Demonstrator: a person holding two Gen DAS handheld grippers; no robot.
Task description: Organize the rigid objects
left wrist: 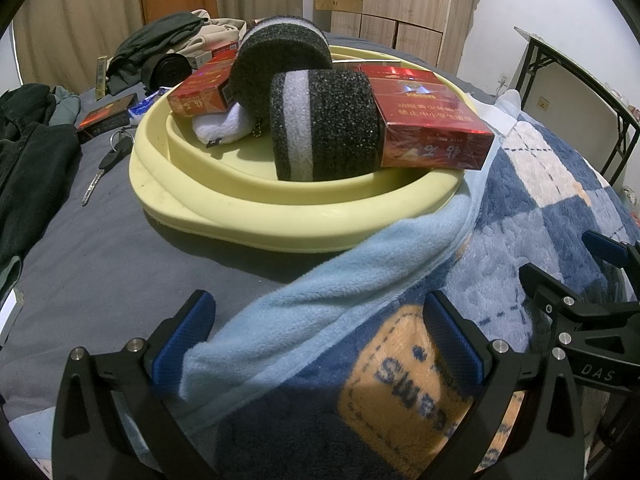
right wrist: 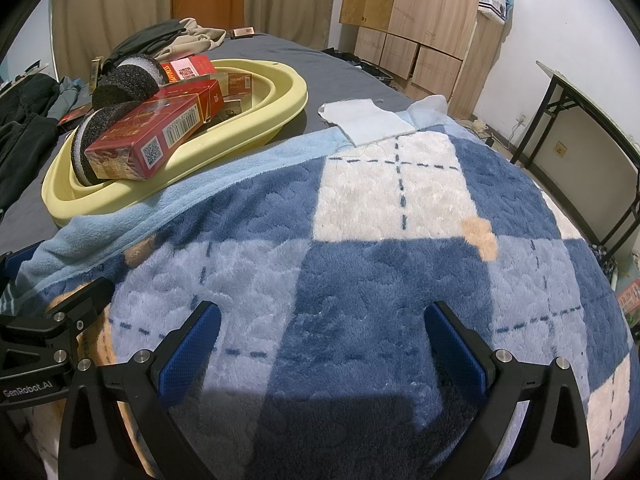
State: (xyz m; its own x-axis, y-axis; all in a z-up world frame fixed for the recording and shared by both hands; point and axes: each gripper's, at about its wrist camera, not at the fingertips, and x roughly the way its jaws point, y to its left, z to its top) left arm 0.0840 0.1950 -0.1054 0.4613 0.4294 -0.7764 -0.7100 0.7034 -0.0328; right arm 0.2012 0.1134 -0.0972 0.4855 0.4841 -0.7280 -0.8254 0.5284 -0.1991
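Note:
A pale yellow basin (left wrist: pixel 256 216) (right wrist: pixel 248 132) sits on the bed and holds two black-and-white foam blocks (left wrist: pixel 324 128) (right wrist: pixel 92 140), a second one (left wrist: pixel 280 60) behind, and several red boxes (left wrist: pixel 432 124) (right wrist: pixel 148 136). My left gripper (left wrist: pixel 320 320) is open low over the blue fleece blanket's (left wrist: pixel 340 292) edge, short of the basin. My right gripper (right wrist: pixel 320 328) is open over the checked blanket (right wrist: pixel 360 264), with nothing between its fingers. The right gripper also shows at the right edge of the left wrist view.
Keys (left wrist: pixel 108 164), a red-black box (left wrist: pixel 106 116) and dark clothes (left wrist: pixel 32 152) lie on the grey sheet left of the basin. A white cloth (right wrist: pixel 364 120) lies beyond the blanket. A wooden wardrobe (right wrist: pixel 424 20) and a black-framed folding table (right wrist: pixel 580 120) stand to the right.

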